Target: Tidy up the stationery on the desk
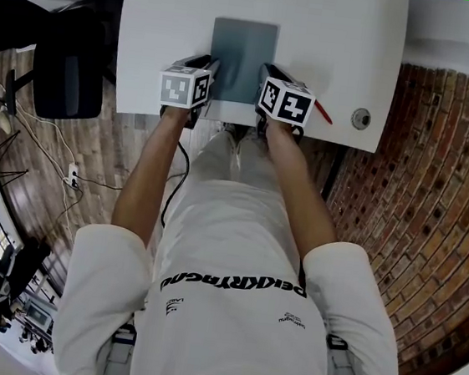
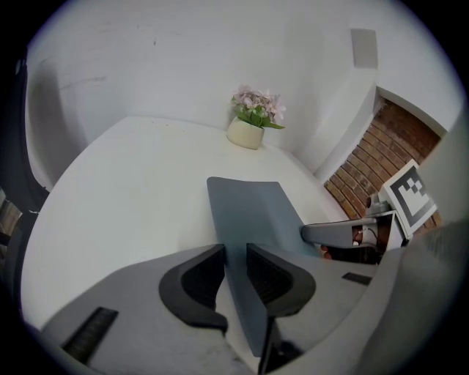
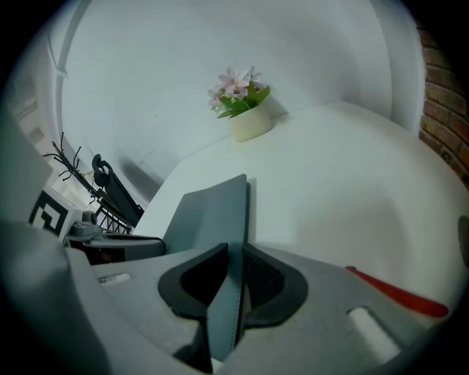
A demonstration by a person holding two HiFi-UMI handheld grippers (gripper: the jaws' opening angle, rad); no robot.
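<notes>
A thin slate-grey pad (image 1: 243, 53) lies at the near middle of the white desk (image 1: 336, 34). My left gripper (image 1: 208, 68) is shut on its near left edge; in the left gripper view the pad (image 2: 253, 216) runs edge-on between the dark pads of that gripper (image 2: 234, 256). My right gripper (image 1: 270, 75) is shut on the near right edge, and the right gripper view shows the pad (image 3: 209, 212) clamped in that gripper (image 3: 234, 256). A red pen (image 1: 323, 113) lies on the desk just right of the right gripper, and the right gripper view shows the pen (image 3: 399, 296) too.
A small pot of pink flowers (image 2: 249, 124) stands at the desk's far edge against the white wall. A round metal grommet (image 1: 360, 118) sits at the near right corner. A black chair (image 1: 67, 71) stands left of the desk. Brick surface (image 1: 418, 203) lies to the right.
</notes>
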